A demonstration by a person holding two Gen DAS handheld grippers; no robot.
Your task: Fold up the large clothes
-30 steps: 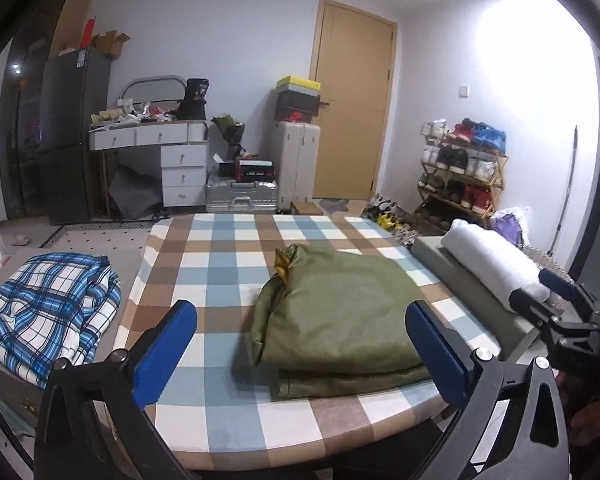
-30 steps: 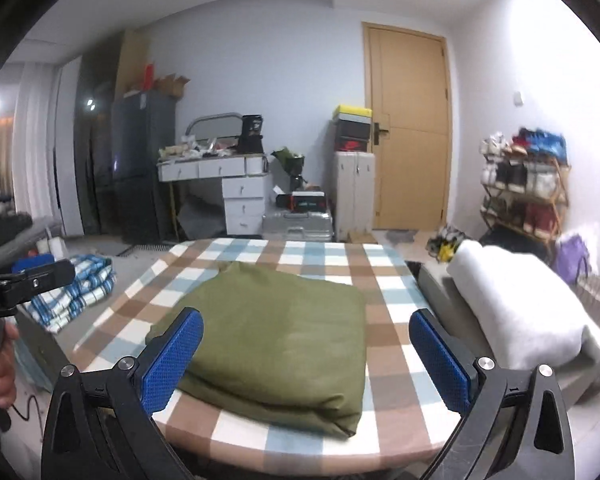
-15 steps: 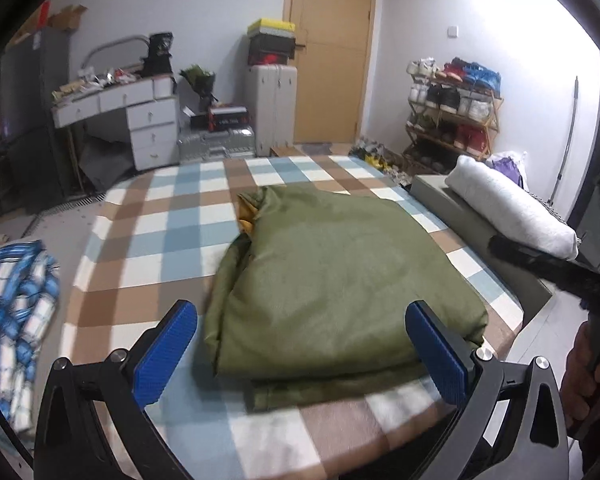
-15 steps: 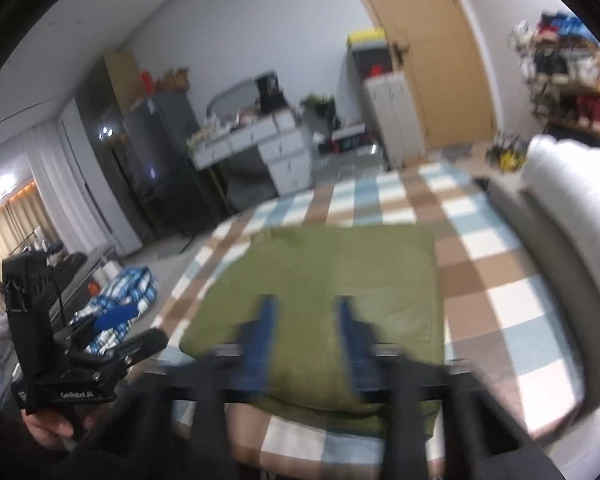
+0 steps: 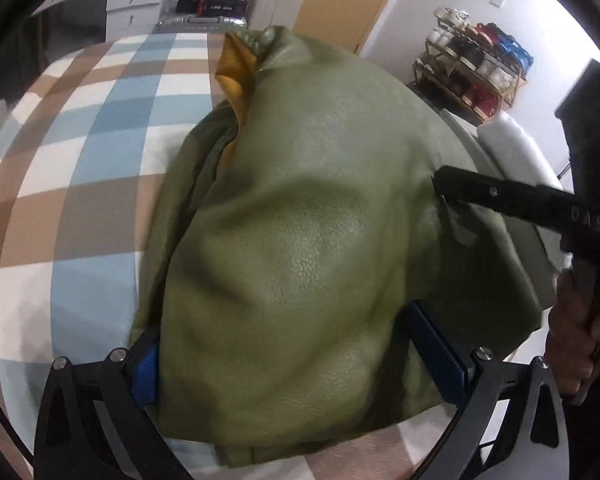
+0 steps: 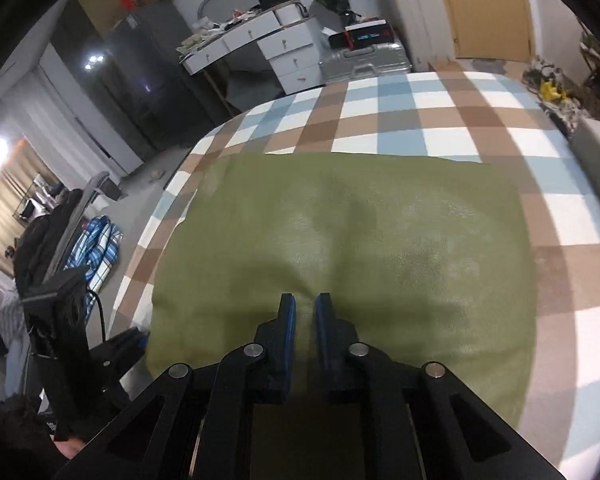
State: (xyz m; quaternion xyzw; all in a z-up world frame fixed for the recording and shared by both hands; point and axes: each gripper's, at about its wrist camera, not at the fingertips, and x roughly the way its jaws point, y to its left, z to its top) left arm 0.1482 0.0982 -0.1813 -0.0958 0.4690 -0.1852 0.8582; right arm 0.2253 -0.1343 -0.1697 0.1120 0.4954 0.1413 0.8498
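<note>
Green jacket [image 5: 308, 240] between left hand-held gripper [image 5: 300, 356] fingers

The bed [image 6: 460, 128] has a cover with blue, brown and white squares. Behind it stands a white desk [image 6: 260, 40] with drawers, and things are piled on top. A silver suitcase [image 6: 364, 64] lies beside it. A wooden door [image 6: 488, 8] is near. A shoe rack [image 5: 472, 76] stands by the wall. A blue checked shirt [image 6: 98, 248] lies near the bed.

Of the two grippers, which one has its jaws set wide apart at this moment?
The left gripper: its blue fingers straddle the near end of the green jacket, whereas the right gripper has its fingers nearly together above it.
</note>
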